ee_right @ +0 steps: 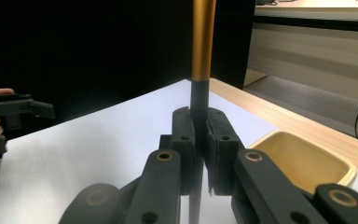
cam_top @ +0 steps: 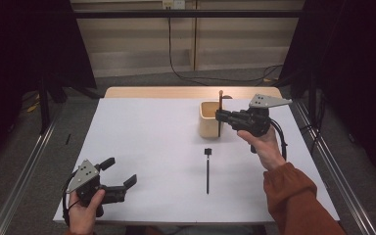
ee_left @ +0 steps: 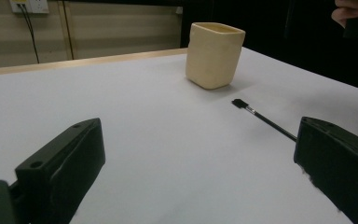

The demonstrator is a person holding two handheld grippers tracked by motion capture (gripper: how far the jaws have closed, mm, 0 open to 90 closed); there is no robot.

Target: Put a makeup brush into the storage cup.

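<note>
High view, left to right: left gripper [cam_top: 120,178] rests wide open and empty at the table's [cam_top: 147,147] near edge; a black brush [cam_top: 207,169] lies mid-table; right gripper [cam_top: 220,116] clamps an upright brush [cam_top: 220,110] over the beige cup [cam_top: 208,119].

White-topped table [cam_top: 142,142] dead centre, bare wood strip [cam_top: 176,92] along its 12 o'clock edge. Grey floor [cam_top: 142,81] all round. Beige panelled wall [cam_top: 137,44] at 12 o'clock, wall socket [cam_top: 173,4] up top with a black cable [cam_top: 170,44] running down to the floor. Black curtains [cam_top: 29,44] at 10 and 2 o'clock. Metal rails [cam_top: 22,186] at 9 and 3 o'clock. Light is dim.
</note>
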